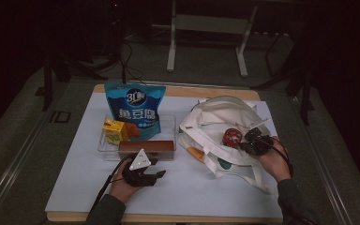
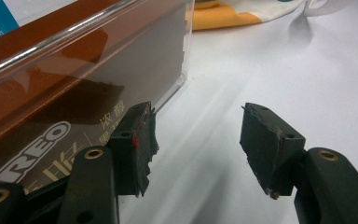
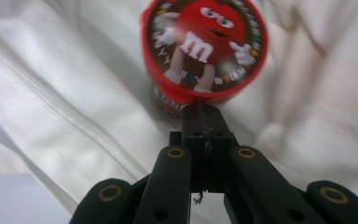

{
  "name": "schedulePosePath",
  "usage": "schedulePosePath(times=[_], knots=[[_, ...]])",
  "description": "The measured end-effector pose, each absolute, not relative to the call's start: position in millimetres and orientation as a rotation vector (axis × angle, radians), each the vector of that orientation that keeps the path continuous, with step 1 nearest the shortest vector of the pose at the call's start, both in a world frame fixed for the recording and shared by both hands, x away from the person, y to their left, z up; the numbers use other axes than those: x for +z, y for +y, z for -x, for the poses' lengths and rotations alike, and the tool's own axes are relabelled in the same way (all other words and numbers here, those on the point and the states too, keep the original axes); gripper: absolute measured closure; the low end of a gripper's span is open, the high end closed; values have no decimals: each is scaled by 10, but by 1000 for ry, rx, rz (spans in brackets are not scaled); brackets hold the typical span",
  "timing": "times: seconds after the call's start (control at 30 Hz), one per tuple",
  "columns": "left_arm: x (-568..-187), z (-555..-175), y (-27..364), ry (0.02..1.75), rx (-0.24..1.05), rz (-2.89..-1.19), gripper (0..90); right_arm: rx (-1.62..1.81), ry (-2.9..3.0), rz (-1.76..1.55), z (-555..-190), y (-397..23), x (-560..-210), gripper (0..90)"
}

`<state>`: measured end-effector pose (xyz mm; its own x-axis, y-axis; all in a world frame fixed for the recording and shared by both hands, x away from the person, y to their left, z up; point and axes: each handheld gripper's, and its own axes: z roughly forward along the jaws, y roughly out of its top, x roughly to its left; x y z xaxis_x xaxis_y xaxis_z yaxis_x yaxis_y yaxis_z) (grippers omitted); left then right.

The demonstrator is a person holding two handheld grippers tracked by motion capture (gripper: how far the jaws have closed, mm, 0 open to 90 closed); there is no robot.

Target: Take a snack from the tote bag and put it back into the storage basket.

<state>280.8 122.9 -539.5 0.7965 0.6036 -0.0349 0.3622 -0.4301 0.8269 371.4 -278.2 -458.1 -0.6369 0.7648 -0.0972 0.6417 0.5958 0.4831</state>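
Observation:
A round red M&M's tub point(image 1: 232, 137) point(image 3: 204, 46) lies on a crumpled white cloth bag point(image 1: 220, 117) point(image 3: 74, 93) at the right of the table. My right gripper point(image 1: 243, 142) point(image 3: 205, 112) is shut, its jaws pressed together with the tips right at the tub's lower rim. Whether they pinch the rim I cannot tell. My left gripper point(image 1: 155, 174) point(image 2: 196, 126) rests open on the white mat, with nothing between its jaws. It sits just in front of a brown box point(image 1: 146, 146) point(image 2: 74, 84) that lies in a clear tray point(image 1: 168, 123).
The tray also holds a blue snack bag point(image 1: 135, 110) standing upright and a yellow carton point(image 1: 114, 130). An orange packet point(image 1: 196, 153) point(image 2: 219, 16) pokes out from under the cloth bag. The white mat point(image 1: 192, 187) covers the tabletop.

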Motion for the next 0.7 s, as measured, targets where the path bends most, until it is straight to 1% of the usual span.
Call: schedulePosePath(times=[0.3,0.37,0.4,0.43,0.47,0.5,0.53,0.57,0.6,0.7], knots=[[-5396,-2808,1228,715,333,-2066,439,602,2562,-1103,-3768,-2569,-4560,879],[-5395,-2808,1229,714,333,-2066,439,597,2571,-1091,-3773,-2535,-4521,798],[-5396,-2807,1228,714,333,-2065,439,597,2571,-1091,-3773,-2535,-4521,798],[-5396,-2807,1227,714,333,-2065,439,618,2564,-1099,-3773,-2546,-4469,698],[-5396,-2808,1228,714,333,-2066,439,618,2564,-1099,-3773,-2546,-4469,698],[-5395,-2809,1229,714,333,-2066,439,650,2543,-1118,-3784,-2574,-4413,651],[-5396,-2809,1228,714,333,-2066,439,650,2543,-1118,-3784,-2574,-4413,651],[-5396,-2808,1227,714,333,-2066,439,655,2512,-1139,-3810,-2592,-4375,568],[-5396,-2808,1226,715,333,-2065,439,655,2512,-1139,-3810,-2592,-4375,568],[-5397,-2808,1226,715,332,-2065,439,678,2480,-1183,-3864,-2594,-4343,476]])
